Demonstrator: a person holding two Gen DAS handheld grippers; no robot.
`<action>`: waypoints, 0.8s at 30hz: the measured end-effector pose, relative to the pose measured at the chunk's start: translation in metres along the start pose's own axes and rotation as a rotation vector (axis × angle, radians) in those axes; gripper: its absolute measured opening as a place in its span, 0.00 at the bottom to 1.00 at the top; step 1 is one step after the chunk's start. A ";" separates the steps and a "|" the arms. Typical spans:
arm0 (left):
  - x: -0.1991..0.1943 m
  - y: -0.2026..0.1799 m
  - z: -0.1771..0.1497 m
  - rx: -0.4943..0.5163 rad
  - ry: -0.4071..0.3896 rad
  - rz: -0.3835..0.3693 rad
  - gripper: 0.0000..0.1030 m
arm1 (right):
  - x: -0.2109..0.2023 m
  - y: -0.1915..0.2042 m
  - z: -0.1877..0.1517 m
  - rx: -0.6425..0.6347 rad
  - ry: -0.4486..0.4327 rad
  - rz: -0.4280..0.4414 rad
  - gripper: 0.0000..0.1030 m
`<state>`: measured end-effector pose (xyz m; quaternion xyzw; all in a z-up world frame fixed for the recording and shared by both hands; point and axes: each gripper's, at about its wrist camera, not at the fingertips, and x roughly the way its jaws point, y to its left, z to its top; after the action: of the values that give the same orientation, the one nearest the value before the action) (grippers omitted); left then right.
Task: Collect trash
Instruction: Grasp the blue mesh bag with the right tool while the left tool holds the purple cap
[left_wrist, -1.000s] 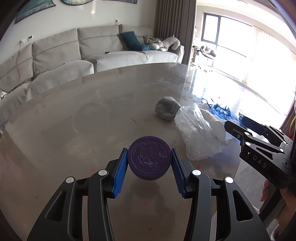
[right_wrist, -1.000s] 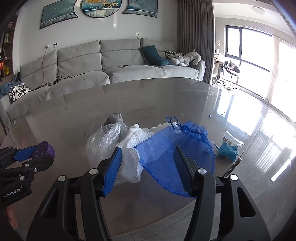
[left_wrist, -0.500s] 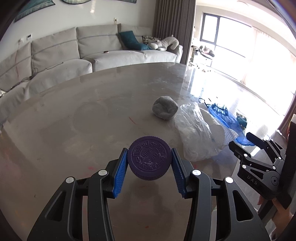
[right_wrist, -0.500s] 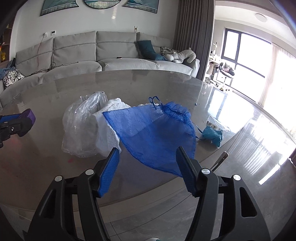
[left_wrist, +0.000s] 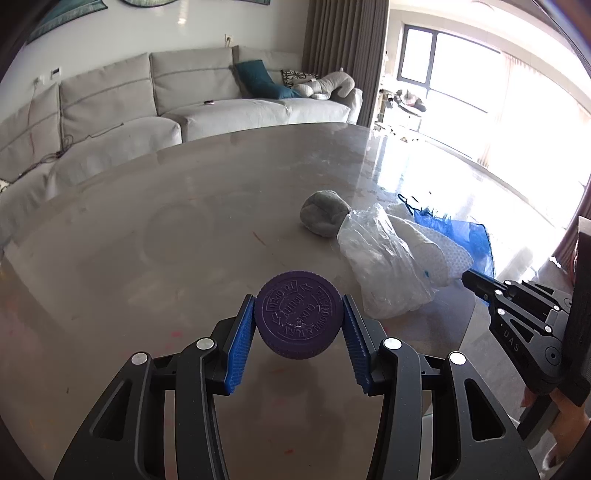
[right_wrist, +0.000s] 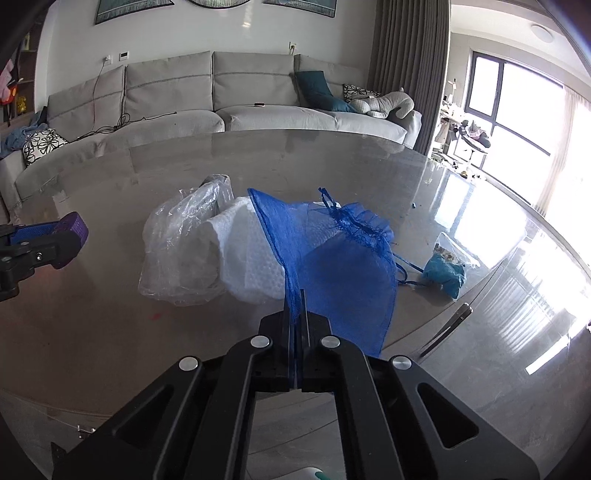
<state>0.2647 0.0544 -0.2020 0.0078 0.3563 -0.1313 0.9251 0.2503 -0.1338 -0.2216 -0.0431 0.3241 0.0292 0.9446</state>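
My left gripper (left_wrist: 298, 325) is shut on a purple screw cap (left_wrist: 298, 314) and holds it above the round grey table (left_wrist: 147, 221). My right gripper (right_wrist: 295, 306) is shut on the near edge of a blue mesh bag (right_wrist: 332, 251), which lies over the table's near right part. Beside the bag lie a crumpled clear plastic bag (right_wrist: 181, 243) and white foam wrap (right_wrist: 247, 254). A grey crumpled ball (left_wrist: 325, 218) sits behind them. A small teal wrapper (right_wrist: 445, 271) lies to the right of the mesh bag. The right gripper also shows in the left wrist view (left_wrist: 471, 282).
A grey sofa (right_wrist: 221, 103) with cushions and a plush toy stands behind the table. A bright window (right_wrist: 517, 110) is at the right. The table's edge (right_wrist: 480, 295) runs close in front of the right gripper, with tiled floor below.
My right gripper has closed on the edge of the blue mesh bag; half a second ago it was open in front of it. The left gripper keeps holding the purple cap.
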 end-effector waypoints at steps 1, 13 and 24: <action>-0.001 -0.001 0.000 0.000 -0.001 -0.003 0.45 | -0.005 -0.001 0.000 0.013 -0.001 0.017 0.01; -0.017 -0.015 -0.001 0.040 -0.022 -0.031 0.45 | -0.081 -0.016 0.014 0.144 -0.085 0.110 0.01; -0.053 -0.048 -0.008 0.115 -0.062 -0.109 0.45 | -0.154 -0.005 0.017 0.098 -0.170 0.073 0.01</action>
<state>0.2098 0.0214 -0.1686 0.0373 0.3190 -0.2017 0.9253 0.1395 -0.1415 -0.1130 0.0175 0.2450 0.0512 0.9680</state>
